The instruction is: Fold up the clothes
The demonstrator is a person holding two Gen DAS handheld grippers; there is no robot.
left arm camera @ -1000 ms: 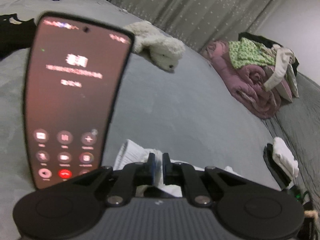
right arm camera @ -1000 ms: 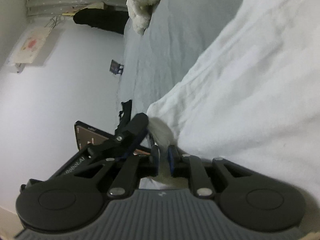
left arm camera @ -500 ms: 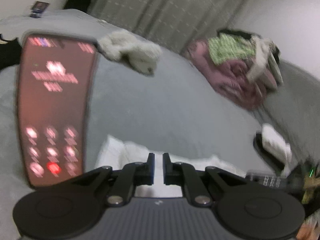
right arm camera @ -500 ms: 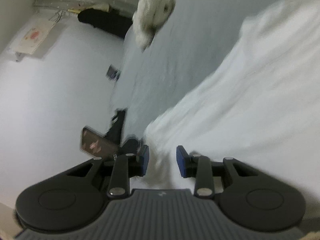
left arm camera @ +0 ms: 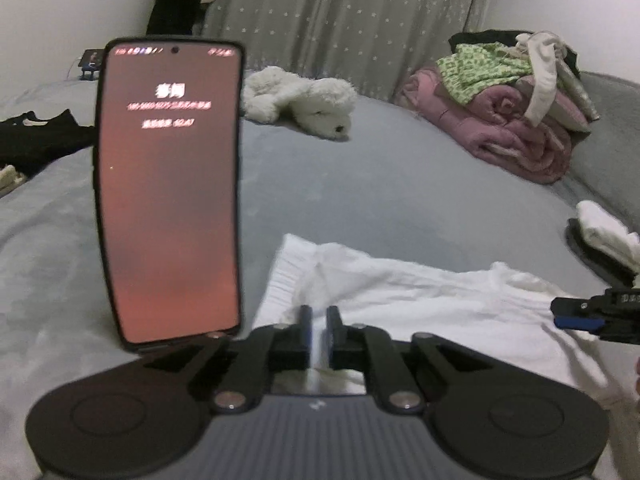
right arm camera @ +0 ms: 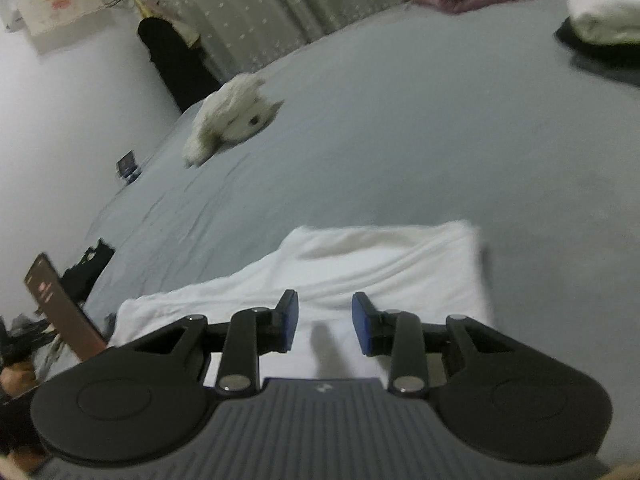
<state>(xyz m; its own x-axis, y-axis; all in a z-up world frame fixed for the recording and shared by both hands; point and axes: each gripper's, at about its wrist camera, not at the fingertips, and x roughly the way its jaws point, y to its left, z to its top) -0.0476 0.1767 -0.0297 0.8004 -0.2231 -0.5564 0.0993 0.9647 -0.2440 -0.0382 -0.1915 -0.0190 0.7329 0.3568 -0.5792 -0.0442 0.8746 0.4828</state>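
On the bed — left gripper clamped on white garment | right gripper apart | phone blocks left view

Both wrist cams sit low & close over the bed, facing the curtain; both share white garment, plush dog.

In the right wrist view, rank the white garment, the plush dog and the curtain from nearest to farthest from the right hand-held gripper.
1. White garment: lies directly under and ahead of the right hand-held gripper.
2. Plush dog: mid-bed, ahead to the left.
3. Curtain: at the far wall, beyond the bed.
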